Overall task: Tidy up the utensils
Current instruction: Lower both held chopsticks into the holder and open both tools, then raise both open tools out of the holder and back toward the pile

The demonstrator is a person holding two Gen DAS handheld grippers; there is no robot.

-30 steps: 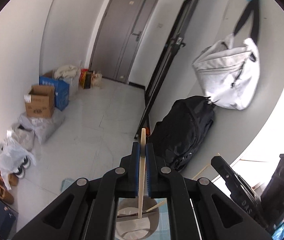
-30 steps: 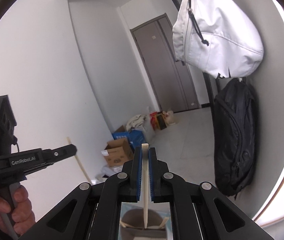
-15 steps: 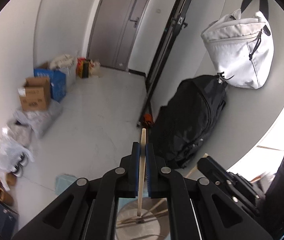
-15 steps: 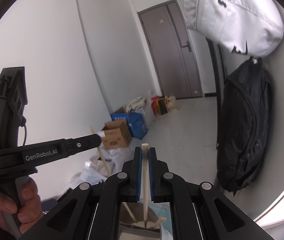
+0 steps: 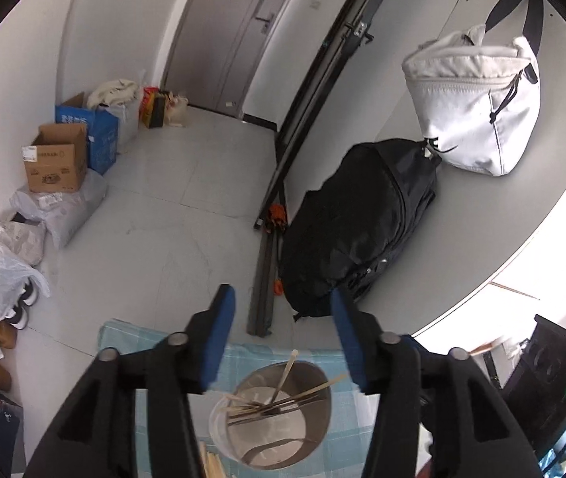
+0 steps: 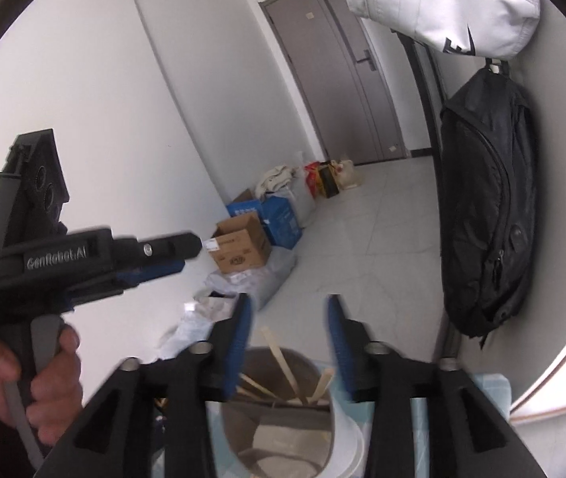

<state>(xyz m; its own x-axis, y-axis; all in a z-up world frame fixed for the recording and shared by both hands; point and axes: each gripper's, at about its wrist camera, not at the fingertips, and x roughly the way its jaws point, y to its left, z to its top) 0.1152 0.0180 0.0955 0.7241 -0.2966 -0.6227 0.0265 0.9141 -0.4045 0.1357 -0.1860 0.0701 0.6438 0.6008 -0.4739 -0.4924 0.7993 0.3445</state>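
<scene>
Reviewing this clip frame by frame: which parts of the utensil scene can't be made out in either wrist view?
- Left wrist view: the bucket has its near rim cut by the bottom edge and the left gripper.
- Same view: loose sticks run off the bottom edge; their number is unclear.
- Right wrist view: the chopsticks overlap in the bucket, lower ends hidden; uncountable.
- Same view: the table cloth is mostly hidden behind the right gripper.
</scene>
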